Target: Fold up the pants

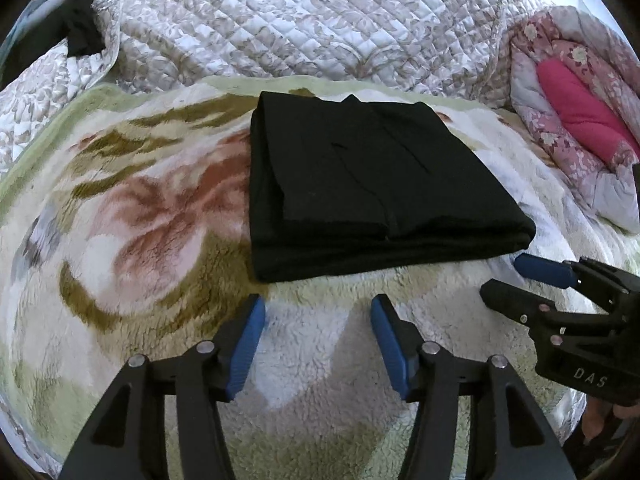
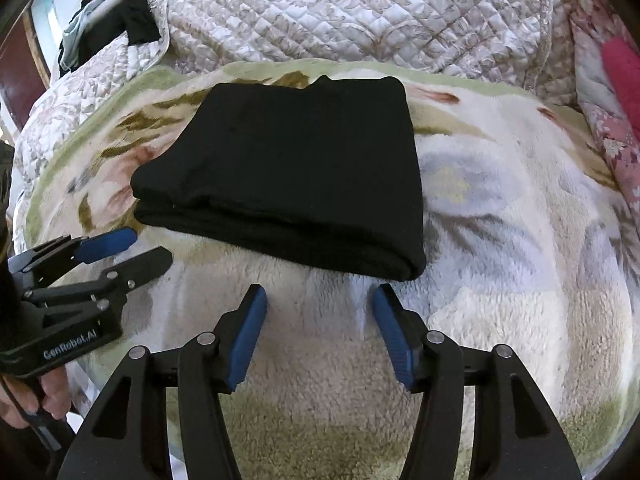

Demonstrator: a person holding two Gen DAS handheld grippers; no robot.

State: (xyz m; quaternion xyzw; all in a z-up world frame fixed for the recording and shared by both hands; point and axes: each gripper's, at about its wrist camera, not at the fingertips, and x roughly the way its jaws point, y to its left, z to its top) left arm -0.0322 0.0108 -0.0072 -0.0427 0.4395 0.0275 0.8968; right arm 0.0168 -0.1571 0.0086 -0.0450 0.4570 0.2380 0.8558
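Lying folded: one pants (image 1: 372, 188), two grippers apart.

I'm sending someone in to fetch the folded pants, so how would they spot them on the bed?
Find the fleecy cream blanket with pink and olive flowers spread in front of the quilted beige bedspread. In its middle lies a flat black rectangular bundle of folded pants. It is the only plain dark thing on the blanket; both blue-padded grippers sit short of it.

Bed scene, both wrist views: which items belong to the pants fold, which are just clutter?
In the job:
black pants, folded on the floral fleece blanket
left gripper, open
right gripper, open

Lying about:
quilted bedspread
pink floral comforter
dark clothes
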